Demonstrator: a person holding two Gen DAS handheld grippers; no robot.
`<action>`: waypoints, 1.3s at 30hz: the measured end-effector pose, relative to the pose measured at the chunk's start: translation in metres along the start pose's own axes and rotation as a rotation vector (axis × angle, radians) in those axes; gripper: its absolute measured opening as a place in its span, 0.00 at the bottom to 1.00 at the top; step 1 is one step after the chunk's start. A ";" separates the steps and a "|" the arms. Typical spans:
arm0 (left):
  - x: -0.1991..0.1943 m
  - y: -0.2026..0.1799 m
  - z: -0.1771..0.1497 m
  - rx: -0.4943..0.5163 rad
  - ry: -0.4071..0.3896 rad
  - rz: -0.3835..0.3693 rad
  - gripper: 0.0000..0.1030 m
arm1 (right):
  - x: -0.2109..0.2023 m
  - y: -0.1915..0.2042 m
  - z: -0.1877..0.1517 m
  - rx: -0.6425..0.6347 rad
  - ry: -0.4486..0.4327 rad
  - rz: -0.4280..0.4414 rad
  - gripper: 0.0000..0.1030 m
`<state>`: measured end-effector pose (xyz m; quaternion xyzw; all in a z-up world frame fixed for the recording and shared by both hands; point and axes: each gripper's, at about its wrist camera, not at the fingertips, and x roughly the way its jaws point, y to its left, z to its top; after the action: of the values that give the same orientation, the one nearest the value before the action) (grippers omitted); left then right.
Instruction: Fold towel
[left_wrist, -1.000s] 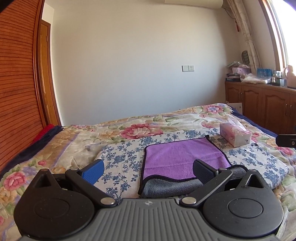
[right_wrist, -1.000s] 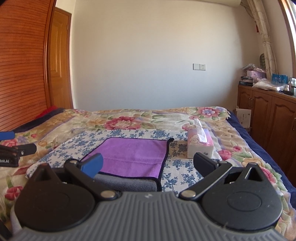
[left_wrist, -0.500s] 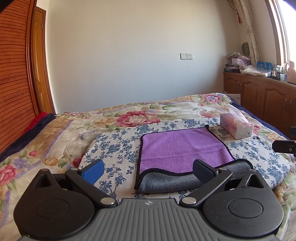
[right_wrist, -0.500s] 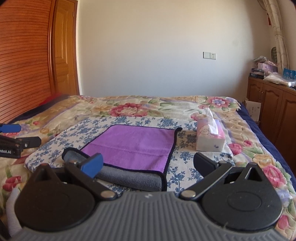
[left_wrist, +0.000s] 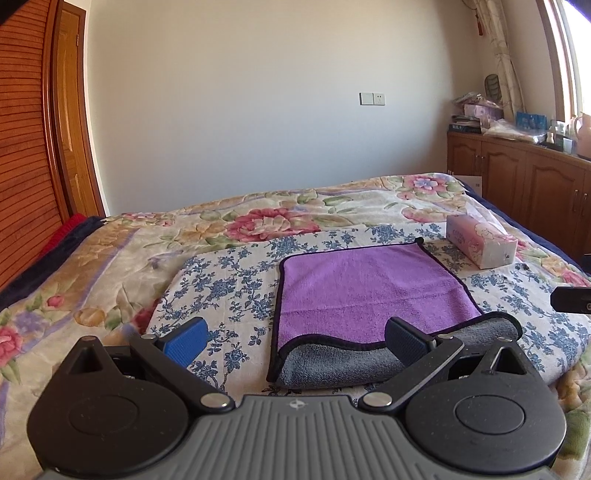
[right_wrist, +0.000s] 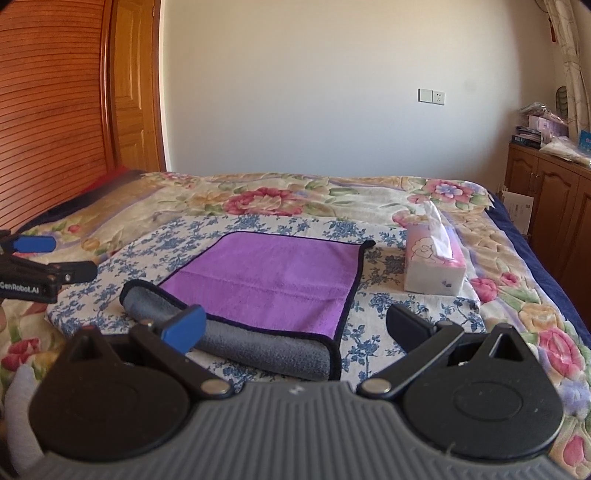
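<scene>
— Jaws wide on the left gripper (left_wrist: 293, 339), empty; purple towel (left_wrist: 369, 291) lies mid-bed, near edge rolled over.

— Right gripper (right_wrist: 295, 326) gapes too, near that roll. Next, probably: pinch both near corners.

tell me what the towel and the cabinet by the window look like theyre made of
Towel: soft napped fabric, probably microfibre; fuzzy matte purple face, grey plush underside, dark stitched edging.
Cabinet: apparently wood, reddish-brown with slight sheen; raised arched door panels, though veneer is possible.
</scene>
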<state>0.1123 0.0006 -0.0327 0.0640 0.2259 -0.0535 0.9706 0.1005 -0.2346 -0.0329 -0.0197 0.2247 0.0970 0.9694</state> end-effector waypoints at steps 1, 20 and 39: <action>0.003 0.000 0.000 0.001 0.002 0.001 1.00 | 0.001 0.000 0.000 -0.002 0.003 0.001 1.00; 0.047 0.010 0.002 -0.036 0.059 -0.016 0.99 | 0.038 -0.005 0.003 -0.023 0.061 0.021 1.00; 0.095 0.016 -0.001 -0.042 0.163 -0.069 0.73 | 0.076 -0.015 -0.002 -0.007 0.160 0.038 1.00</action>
<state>0.1986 0.0097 -0.0743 0.0402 0.3073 -0.0767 0.9477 0.1690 -0.2364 -0.0684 -0.0265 0.3016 0.1144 0.9462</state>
